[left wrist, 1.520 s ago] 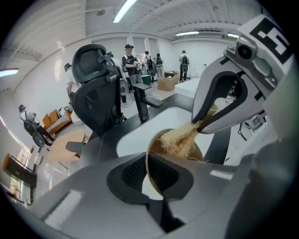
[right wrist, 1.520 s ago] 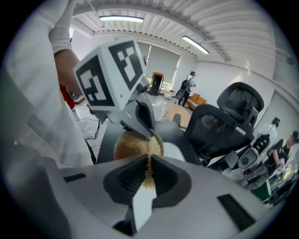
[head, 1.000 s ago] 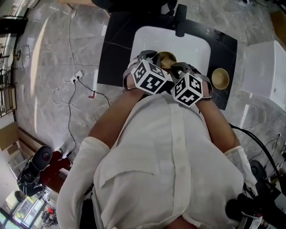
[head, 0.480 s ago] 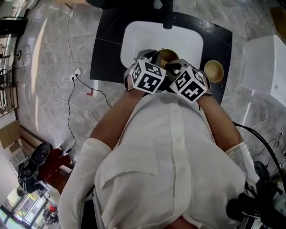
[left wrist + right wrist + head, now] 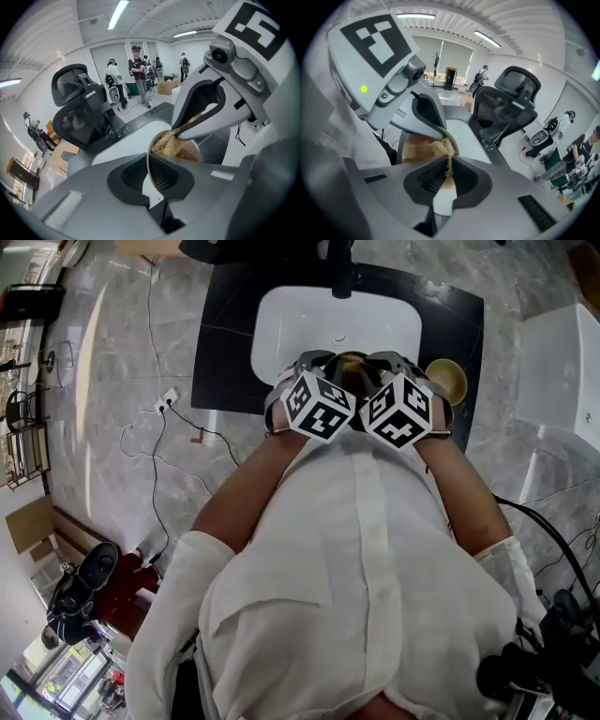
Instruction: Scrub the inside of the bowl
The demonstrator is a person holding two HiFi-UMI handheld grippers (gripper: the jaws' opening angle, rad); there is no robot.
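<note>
- Here, in the head view, the person leans over a white sink point(image 5: 300, 315) set in a dark counter point(image 5: 225, 334). The left gripper point(image 5: 323, 371) and right gripper point(image 5: 375, 371) meet over the basin with the bowl point(image 5: 350, 362) between them. A second bowl point(image 5: 446, 379) stands apart on the counter to the right.
- In the left gripper view, the left gripper point(image 5: 151, 176) has its jaws pressed together on the bowl's thin rim, holding the bowl point(image 5: 187, 152) tilted above the sink. The right gripper point(image 5: 187, 129) reaches in from the upper right and presses a fibrous scrubber point(image 5: 164, 143) against the inner wall.
- In the right gripper view, the right gripper point(image 5: 446, 176) pinches the tan scrubber point(image 5: 440, 149), which lies against the brown inside of the bowl point(image 5: 415, 150) just below the rim. The left gripper point(image 5: 436, 126) clamps that rim from above.
- The step in hand looks like the scrubbing itself.
- The next move probably calls for sweeping the scrubber round the wall and down to the bottom. The rim pinch must stay firm, since a push could twist the bowl out.
</note>
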